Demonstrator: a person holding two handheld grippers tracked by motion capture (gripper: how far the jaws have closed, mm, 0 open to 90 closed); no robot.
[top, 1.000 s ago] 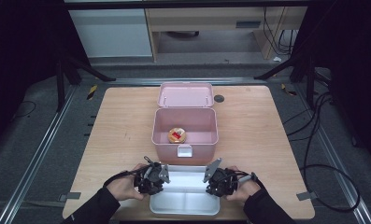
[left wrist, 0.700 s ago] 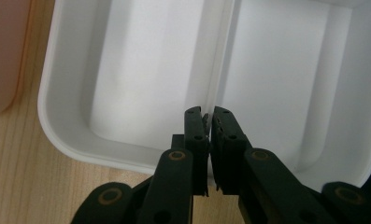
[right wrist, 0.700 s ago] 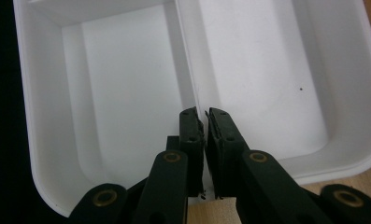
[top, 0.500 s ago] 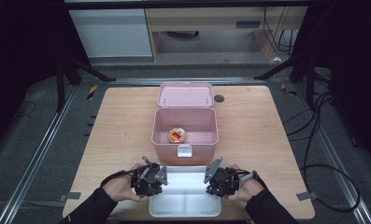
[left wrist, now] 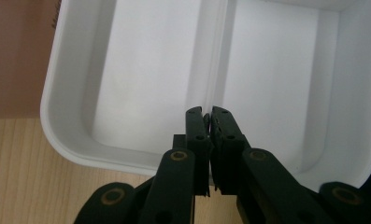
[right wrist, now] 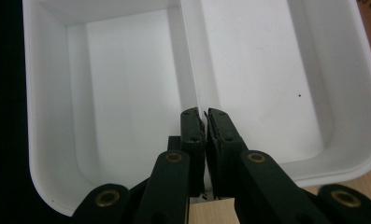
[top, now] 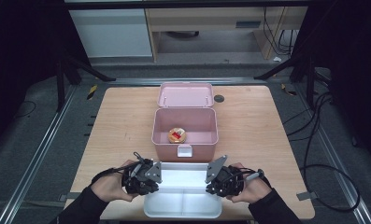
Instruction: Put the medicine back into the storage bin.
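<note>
Jaws pressed together on both my left gripper (top: 153,179) and right gripper (top: 216,179), holding nothing; white two-compartment tray (top: 182,211), lower centre, empty; pink box (top: 185,144), open, one round orange item (top: 177,135).

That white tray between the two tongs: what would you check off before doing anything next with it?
1. White tray empty in both compartments: ok.
2. Left tongs gripping the tray: not ok; jaws shut over the divider, nothing between them.
3. Right tongs gripping the tray: not ok; jaws shut, holding nothing.
4. Pink box open, lid laid back: ok.
5. Room in the box: cannot tell; a round orange item lies on its floor.
6. Tray fully on the table: cannot tell; its near edge sits at the table's edge.
</note>
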